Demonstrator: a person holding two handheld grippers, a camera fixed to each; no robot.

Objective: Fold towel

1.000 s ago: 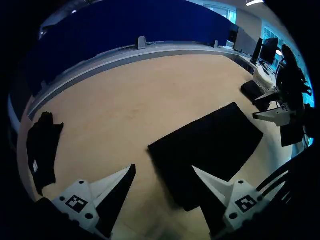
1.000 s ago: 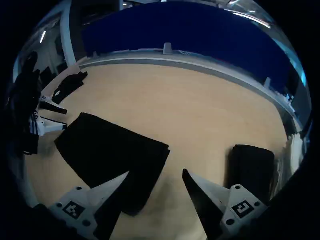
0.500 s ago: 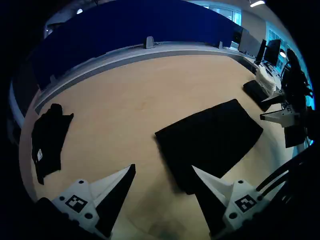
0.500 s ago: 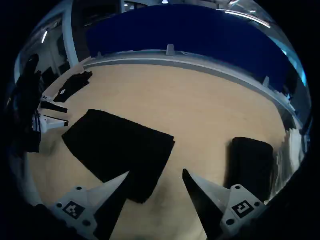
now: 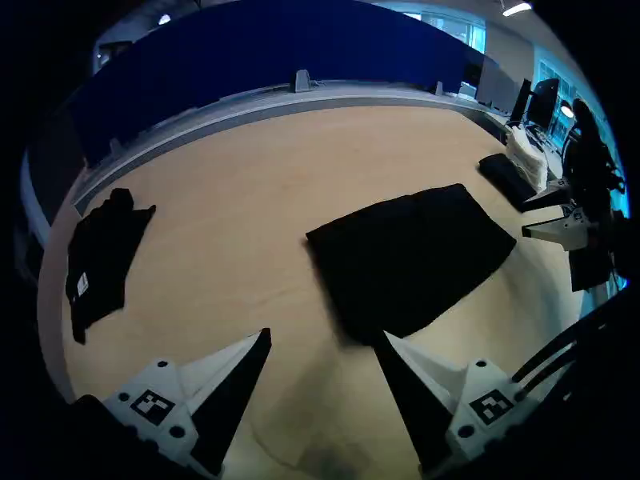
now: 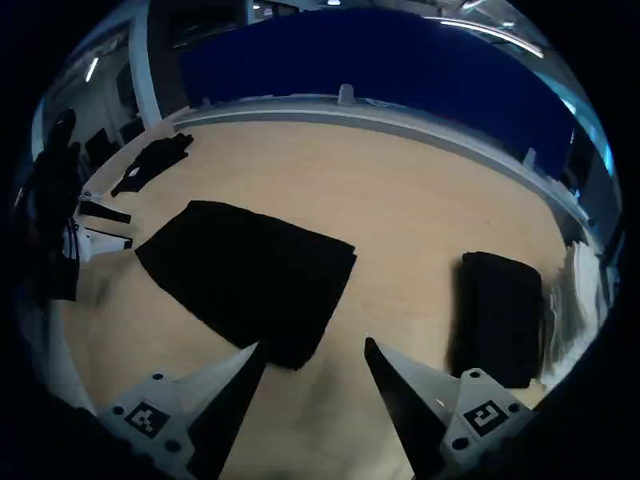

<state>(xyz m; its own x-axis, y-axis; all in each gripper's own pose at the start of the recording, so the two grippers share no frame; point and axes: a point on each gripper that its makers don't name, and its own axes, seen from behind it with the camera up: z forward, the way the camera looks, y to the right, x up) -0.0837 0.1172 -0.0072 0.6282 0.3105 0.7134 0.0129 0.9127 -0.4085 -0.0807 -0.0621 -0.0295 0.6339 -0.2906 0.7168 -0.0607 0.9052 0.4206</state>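
Hovering over the desk (image 5: 264,184) with both claws released: left claw (image 5: 322,334) spread and empty, right claw (image 6: 314,344) the same, nothing between the fingers.

The towel (image 5: 408,260) is black and lies flat mid-desk, just ahead of both claws and touching neither. It reads as a compact rectangle, probably with at least 1 fold in it. Layer count: can't tell, too dark.

What could go wrong from here, my read:
- You pinch only the top layer at a corner. The fold opens on the lift and you lose the shape.
- Black cloth hides its own edges, so it's easy to close the claw beside the corner instead of on it.
- The 2 claws lift unevenly, one edge leads and the next fold lands skewed.
- The desk looks smooth. Push in low and the towel slides or bunches instead of entering the claw.
- 1 dark cloth (image 5: 100,256) sits well apart at the left edge. 1 folded dark stack (image 6: 496,316) sits beside a white pile (image 6: 572,308) on the right. Don't grab the wrong item, and watch your right-hand swing near that stack.
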